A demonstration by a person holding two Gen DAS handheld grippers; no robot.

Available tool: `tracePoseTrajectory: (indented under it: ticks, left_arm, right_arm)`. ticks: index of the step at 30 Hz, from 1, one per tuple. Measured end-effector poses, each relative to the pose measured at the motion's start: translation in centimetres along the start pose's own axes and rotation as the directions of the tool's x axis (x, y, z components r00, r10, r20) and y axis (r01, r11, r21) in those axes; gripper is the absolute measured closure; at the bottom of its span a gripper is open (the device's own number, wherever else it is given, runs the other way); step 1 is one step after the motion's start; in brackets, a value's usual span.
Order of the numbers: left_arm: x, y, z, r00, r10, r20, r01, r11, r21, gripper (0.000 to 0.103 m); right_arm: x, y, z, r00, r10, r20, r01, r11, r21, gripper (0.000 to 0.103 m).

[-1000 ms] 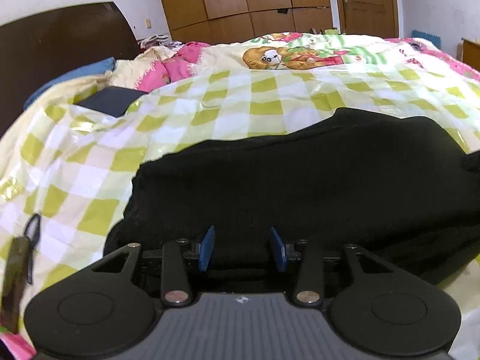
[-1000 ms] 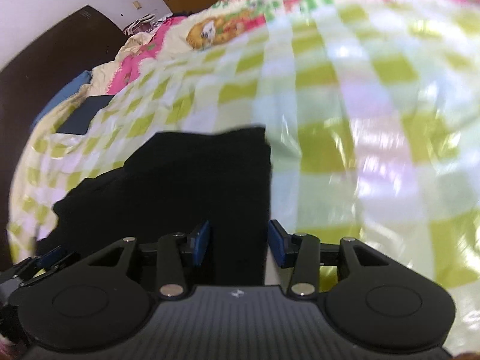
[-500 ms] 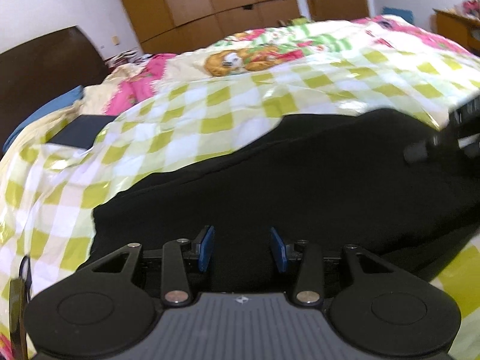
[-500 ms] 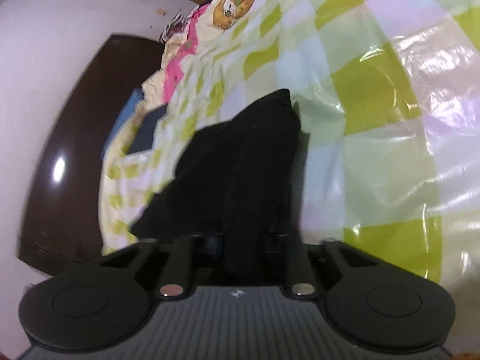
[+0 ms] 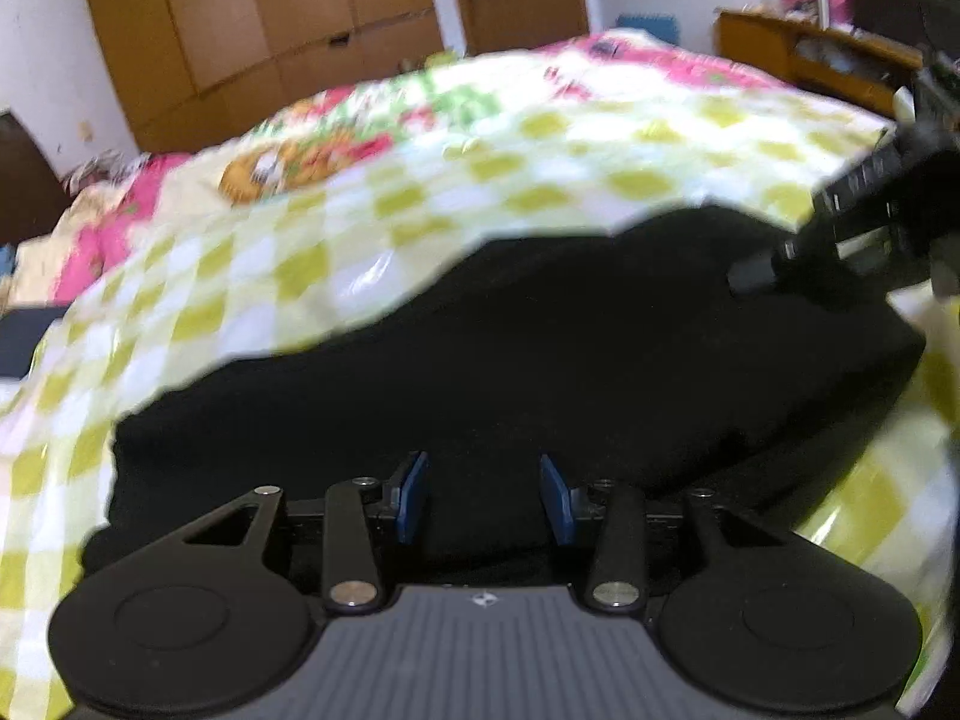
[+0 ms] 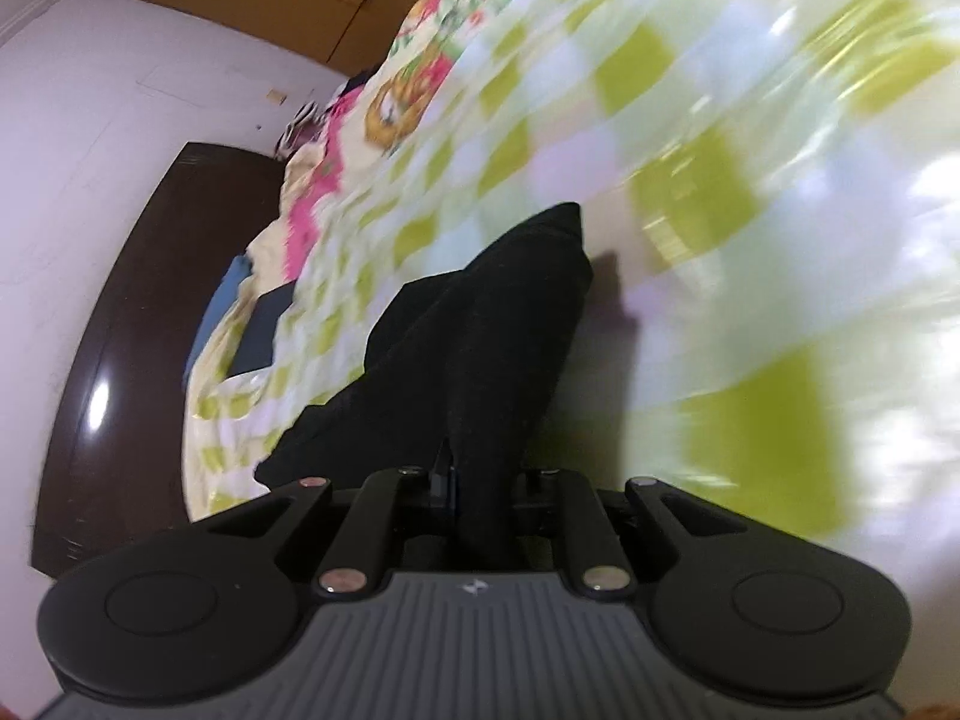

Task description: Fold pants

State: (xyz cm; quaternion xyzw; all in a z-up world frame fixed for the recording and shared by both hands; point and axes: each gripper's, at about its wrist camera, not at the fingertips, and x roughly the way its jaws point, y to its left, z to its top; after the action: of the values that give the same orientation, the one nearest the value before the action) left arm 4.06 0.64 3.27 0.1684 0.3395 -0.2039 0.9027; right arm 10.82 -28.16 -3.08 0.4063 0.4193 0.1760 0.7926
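Checked green-and-white bedspread (image 5: 336, 264) everywhere, and on it the black pants (image 5: 540, 360) lie spread across the near side of the bed. Right gripper (image 6: 480, 480) has a bunched fold of the pants between its jaws, and they are closing on it, cloth pressed between them and raised off the cover. Left gripper (image 5: 483, 495) hangs over the near edge of the pants, blue pads (image 5: 411, 495) apart, nothing pinched. Beyond the bed, a wooden wardrobe (image 5: 258, 30) and a dark headboard (image 6: 120, 330).
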Motion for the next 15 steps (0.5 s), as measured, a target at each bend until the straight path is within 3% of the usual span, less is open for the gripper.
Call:
tracePoseTrajectory:
  ticks: [3, 6, 11, 13, 15]
  left_arm:
    - [0.0, -1.7, 2.1, 0.995, 0.055, 0.088, -0.058, 0.997, 0.041, 0.048]
    - [2.1, -2.4, 4.2, 0.988, 0.091, 0.122, -0.102, 0.991, 0.088, 0.048]
    - [8.1, -1.5, 6.4, 0.980, 0.196, 0.046, -0.200, 0.975, 0.096, 0.048]
    - [8.6, -1.2, 6.1, 0.978, 0.208, 0.021, -0.209, 0.974, 0.084, 0.048]
    - [7.4, -1.5, 5.2, 0.974, 0.223, 0.044, -0.226, 0.969, 0.094, 0.048]
  right_arm:
    - [-1.7, -1.3, -0.3, 1.000, -0.009, 0.026, 0.008, 1.000, 0.022, 0.089]
    - [-1.9, -2.4, -0.9, 0.999, 0.009, 0.037, -0.011, 0.998, 0.062, 0.087]
    - [-1.8, -3.6, -1.4, 0.998, 0.020, 0.052, -0.026, 0.994, 0.108, 0.087]
    - [-1.7, -3.7, -1.5, 0.998, 0.026, 0.056, -0.033, 0.992, 0.125, 0.087]
    - [-1.9, -3.8, -1.4, 0.998, 0.022, 0.053, -0.028, 0.992, 0.122, 0.087]
